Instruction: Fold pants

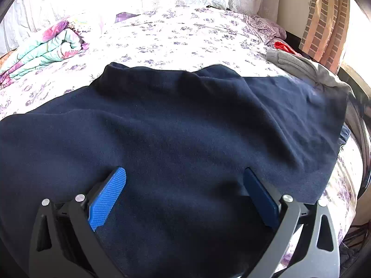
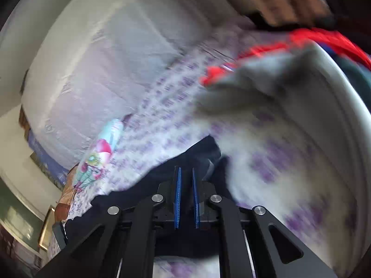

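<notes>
Left gripper (image 1: 184,173): jaws spread wide apart, holding nothing. Both blue pads (image 1: 106,199) sit low over the dark navy pants (image 1: 176,125), which fill the near part of the left wrist view. Whether the pads press on the cloth cannot be told.

The pants lie spread on the bed (image 1: 176,37), over a white sheet printed with small purple flowers. Cloth surface is mostly flat, with shallow wrinkles toward the right edge and a raised fold along the far edge.

Right gripper (image 2: 185,173): the two blue pads stand close together with a narrow gap showing between them. A dark fold of the pants (image 2: 201,153) lies just ahead of and around the tips. Whether cloth is caught between the pads cannot be told; this view is heavily blurred.

Further out, left wrist view: a grey garment (image 1: 299,66) lies at the right side of the bed, just beyond the pants' far right corner, with a red item (image 1: 284,46) behind it. A folded floral quilt (image 1: 46,51) rests at the far left, well apart from the pants. A brick-patterned curtain (image 1: 324,20) hangs at the far right.
</notes>
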A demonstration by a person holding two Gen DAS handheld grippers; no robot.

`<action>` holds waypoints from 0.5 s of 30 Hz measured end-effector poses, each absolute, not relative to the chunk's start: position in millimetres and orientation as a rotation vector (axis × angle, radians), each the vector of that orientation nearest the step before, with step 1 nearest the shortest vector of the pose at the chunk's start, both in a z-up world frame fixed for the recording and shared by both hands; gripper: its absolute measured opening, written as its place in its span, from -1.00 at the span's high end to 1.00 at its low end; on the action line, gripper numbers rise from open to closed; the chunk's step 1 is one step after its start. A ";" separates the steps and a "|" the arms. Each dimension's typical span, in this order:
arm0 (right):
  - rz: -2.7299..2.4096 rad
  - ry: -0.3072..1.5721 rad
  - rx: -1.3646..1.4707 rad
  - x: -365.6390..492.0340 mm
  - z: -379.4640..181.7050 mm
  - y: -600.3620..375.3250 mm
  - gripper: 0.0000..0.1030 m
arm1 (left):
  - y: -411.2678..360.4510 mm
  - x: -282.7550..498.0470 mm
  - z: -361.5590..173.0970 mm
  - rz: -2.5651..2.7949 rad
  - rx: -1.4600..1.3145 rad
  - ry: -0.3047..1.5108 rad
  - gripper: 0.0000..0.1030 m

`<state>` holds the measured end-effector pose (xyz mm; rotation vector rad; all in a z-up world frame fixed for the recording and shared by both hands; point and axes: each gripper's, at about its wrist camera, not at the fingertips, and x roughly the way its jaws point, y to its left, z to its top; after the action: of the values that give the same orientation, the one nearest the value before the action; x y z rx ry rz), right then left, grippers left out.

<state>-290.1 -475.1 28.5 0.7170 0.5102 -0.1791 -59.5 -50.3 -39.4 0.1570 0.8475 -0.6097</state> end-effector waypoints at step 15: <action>-0.037 0.569 0.933 -302.3 -9.9 -485.4 0.48 | -49.5 -61.6 -38.9 -0.600 0.155 0.842 -0.91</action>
<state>-302.3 -485.4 -9.9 0.9329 0.5694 -0.0374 -61.6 -49.5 -38.9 0.1553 0.8425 -0.6002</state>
